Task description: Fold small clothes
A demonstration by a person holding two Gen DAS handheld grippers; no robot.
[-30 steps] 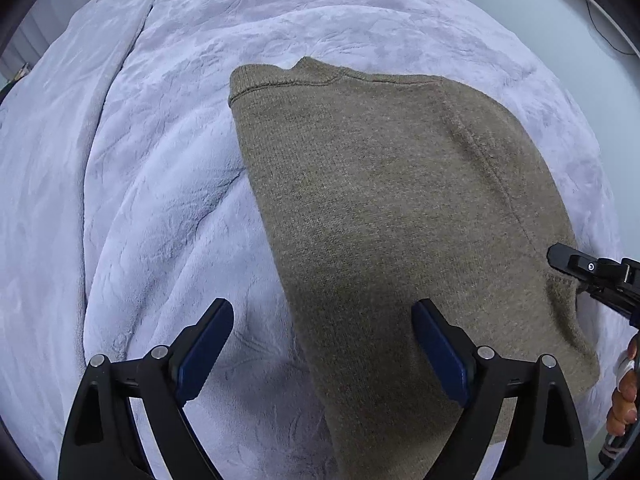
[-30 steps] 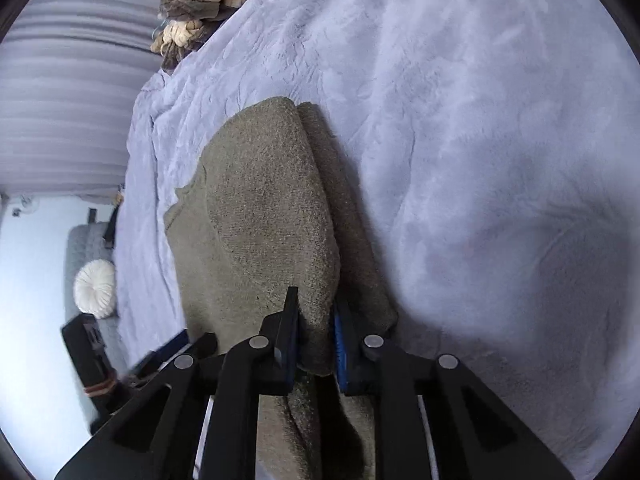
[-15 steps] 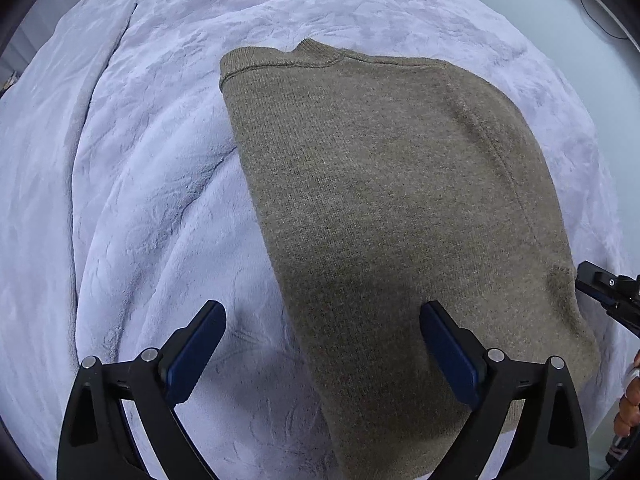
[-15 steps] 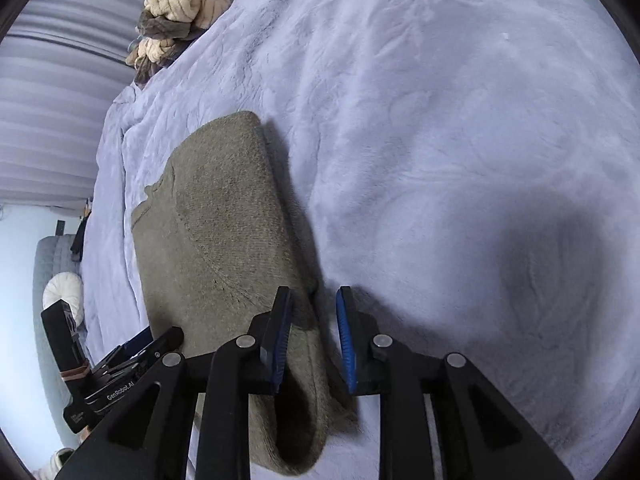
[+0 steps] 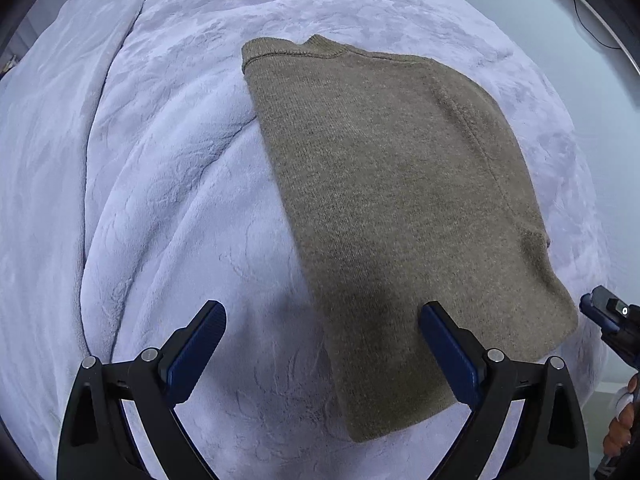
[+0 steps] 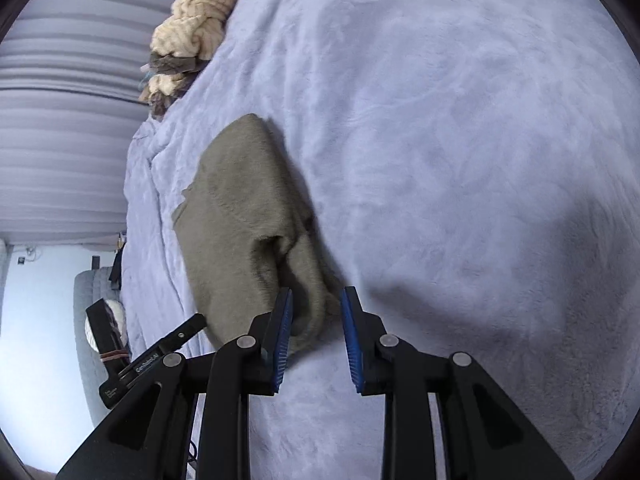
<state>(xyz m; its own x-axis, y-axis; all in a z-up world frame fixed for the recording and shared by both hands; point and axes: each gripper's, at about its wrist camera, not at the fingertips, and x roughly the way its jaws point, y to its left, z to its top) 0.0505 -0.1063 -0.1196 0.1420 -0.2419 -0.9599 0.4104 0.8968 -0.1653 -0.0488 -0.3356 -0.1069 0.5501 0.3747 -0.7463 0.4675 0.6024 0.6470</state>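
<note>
On the bed (image 5: 168, 168) the olive sweater (image 5: 392, 200) lies folded; left gripper (image 5: 322, 354) hovers spread wide, right gripper (image 6: 316, 332) has just been opening, released, nothing pinched; next likely another fold.

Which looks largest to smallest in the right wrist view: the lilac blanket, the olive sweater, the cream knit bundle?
1. lilac blanket, filling most of the frame.
2. olive sweater.
3. cream knit bundle, though it lies farther from the camera, so its true size against the sweater is unsure.
</note>
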